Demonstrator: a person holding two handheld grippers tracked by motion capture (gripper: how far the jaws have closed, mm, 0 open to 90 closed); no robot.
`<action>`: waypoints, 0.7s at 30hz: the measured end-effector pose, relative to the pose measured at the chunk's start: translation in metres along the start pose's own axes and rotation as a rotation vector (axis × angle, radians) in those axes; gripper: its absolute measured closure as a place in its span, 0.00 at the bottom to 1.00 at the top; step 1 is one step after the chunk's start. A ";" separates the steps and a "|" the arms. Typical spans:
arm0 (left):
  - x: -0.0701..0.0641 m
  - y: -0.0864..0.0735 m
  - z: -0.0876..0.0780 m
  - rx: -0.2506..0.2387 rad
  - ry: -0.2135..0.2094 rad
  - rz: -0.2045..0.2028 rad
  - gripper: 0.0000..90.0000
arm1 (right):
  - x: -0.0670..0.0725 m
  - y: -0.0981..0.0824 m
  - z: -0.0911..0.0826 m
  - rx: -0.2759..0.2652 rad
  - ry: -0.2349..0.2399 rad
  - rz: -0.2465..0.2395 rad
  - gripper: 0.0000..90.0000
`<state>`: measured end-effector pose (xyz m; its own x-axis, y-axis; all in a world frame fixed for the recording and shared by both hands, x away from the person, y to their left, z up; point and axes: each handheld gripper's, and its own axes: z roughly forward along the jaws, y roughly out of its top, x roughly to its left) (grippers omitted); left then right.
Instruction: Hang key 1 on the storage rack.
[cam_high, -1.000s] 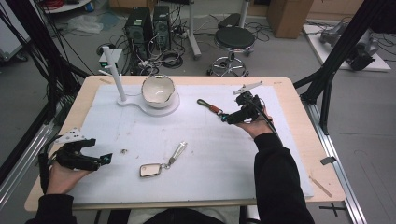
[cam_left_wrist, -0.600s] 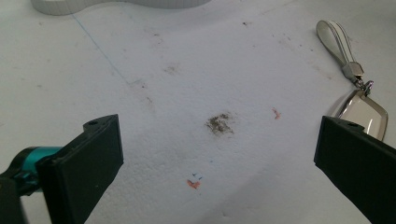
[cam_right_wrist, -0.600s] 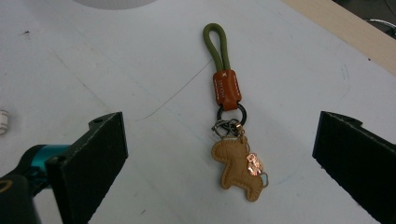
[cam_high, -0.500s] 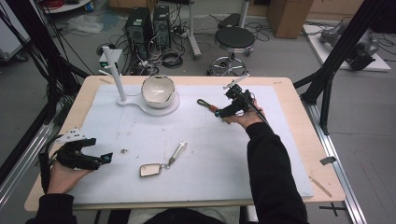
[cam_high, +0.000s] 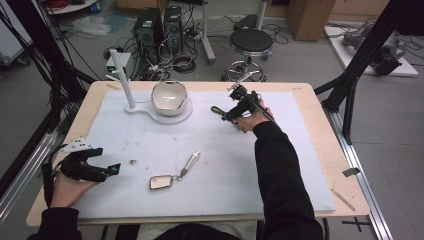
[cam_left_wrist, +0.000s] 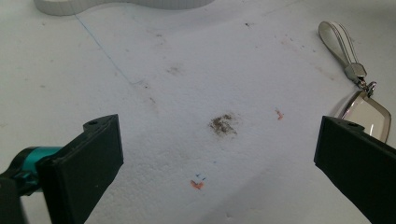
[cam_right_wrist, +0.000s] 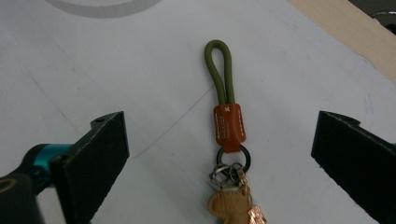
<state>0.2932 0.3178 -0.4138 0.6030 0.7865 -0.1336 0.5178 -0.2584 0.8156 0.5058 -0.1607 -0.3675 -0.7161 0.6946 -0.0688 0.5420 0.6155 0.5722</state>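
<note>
Keychain (cam_right_wrist: 227, 140) with the olive cord loop lies flat on the white mat (cam_high: 300, 165) toward the far edge, right of the bowl, its long axis running straight away between the spread, empty jaws of the right gripper (cam_high: 231, 116), the nearer one.

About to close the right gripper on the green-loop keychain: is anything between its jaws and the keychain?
Nothing visible. In the right gripper view, the keychain lies flat on the white mat between the wide-open jaws of the right gripper, with bare mat on both sides of it.
</note>
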 end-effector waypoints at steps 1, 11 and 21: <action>0.000 0.000 0.000 0.000 0.000 0.001 0.02 | -0.001 0.002 0.002 0.001 0.006 0.003 0.05; 0.001 0.000 0.002 0.009 -0.005 0.005 0.02 | -0.012 0.007 0.024 0.024 0.039 0.043 0.05; 0.002 0.000 0.002 0.016 -0.004 0.008 0.02 | -0.017 0.013 0.045 0.060 0.046 0.050 0.05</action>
<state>0.2955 0.3179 -0.4158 0.6094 0.7821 -0.1298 0.5226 -0.2732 0.8076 0.5450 -0.1480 -0.3960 -0.7065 0.7077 -0.0028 0.6018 0.6029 0.5238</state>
